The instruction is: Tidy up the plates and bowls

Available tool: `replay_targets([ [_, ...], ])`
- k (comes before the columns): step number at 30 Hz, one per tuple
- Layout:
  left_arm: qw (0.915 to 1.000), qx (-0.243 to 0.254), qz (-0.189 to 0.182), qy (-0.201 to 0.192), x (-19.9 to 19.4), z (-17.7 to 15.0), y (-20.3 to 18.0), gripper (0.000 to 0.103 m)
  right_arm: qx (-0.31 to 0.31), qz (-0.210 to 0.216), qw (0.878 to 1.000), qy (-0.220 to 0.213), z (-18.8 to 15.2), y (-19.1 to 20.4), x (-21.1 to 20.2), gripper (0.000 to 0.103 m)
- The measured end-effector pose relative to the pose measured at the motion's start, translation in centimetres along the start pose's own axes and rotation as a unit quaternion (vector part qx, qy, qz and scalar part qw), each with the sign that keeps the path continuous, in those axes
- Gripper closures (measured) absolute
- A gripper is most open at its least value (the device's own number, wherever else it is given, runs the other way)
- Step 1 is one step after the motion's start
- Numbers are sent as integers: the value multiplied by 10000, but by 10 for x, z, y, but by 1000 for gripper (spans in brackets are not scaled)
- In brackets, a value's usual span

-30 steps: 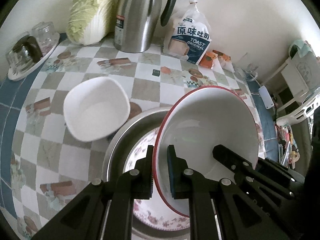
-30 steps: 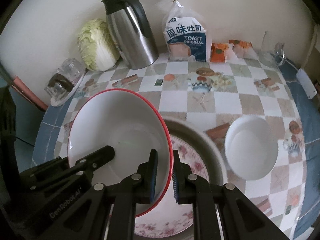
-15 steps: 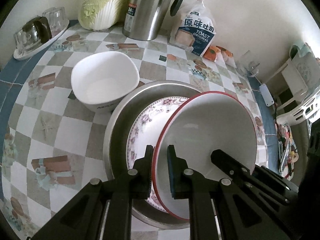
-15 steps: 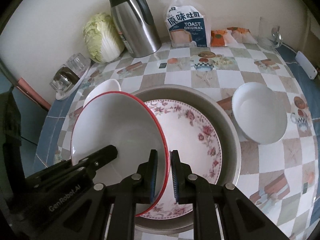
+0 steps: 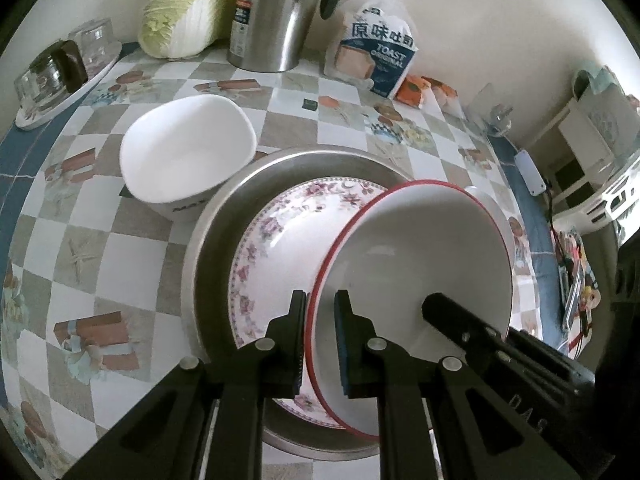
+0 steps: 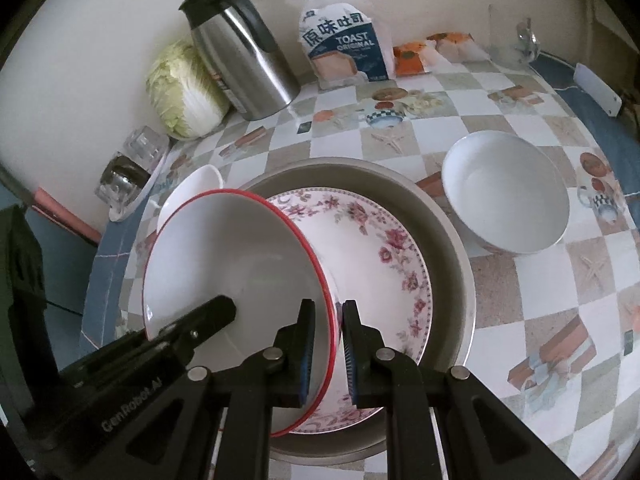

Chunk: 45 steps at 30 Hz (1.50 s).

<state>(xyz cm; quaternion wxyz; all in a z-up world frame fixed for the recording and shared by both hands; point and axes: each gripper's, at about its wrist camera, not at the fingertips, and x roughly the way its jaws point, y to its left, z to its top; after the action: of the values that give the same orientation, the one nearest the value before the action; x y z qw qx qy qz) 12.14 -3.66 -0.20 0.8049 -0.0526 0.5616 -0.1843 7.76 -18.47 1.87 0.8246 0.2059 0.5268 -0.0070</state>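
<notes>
Red-rimmed bowl is hanging tilted over the floral plate, and both grippers are gripping it at once. Left gripper is pinching the bowl's near rim, its fingers nearly closed with one outside the wall and one inside. Right gripper is doing the same on the opposite side of the rim, its fingers also nearly closed on the thin wall. Seen from the right wrist, the bowl is covering the left part of the plate, and whether its lower edge is touching the plate I cannot tell.

That plate is lying inside a wide metal basin, which is sitting on the table under a checkered cloth. A squarish white bowl is standing just beside the basin at its far left, seeming to touch the rim. A round white bowl is standing just beside the basin on the other side, upright.

Along the wall at the back, a cabbage, a steel flask and a bag of toast are standing in a row, with orange packets next to the bag. Upturned glasses on a tray are sitting at the far left edge of the table.
</notes>
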Motion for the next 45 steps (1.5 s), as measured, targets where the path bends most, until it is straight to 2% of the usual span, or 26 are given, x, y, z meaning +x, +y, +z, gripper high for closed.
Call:
replay_targets([
  [7, 9997, 196, 172, 25, 2, 4, -8, 91, 115, -29, 9999, 36, 1, -4, 3, 88],
  [27, 9992, 91, 220, 318, 19, -1, -3, 91, 300, 59, 9991, 288, -3, -13, 22, 88],
  [45, 9990, -2, 293, 339, 25, 0, 0, 88, 317, 90, 9989, 344, -4, -11, 31, 85],
])
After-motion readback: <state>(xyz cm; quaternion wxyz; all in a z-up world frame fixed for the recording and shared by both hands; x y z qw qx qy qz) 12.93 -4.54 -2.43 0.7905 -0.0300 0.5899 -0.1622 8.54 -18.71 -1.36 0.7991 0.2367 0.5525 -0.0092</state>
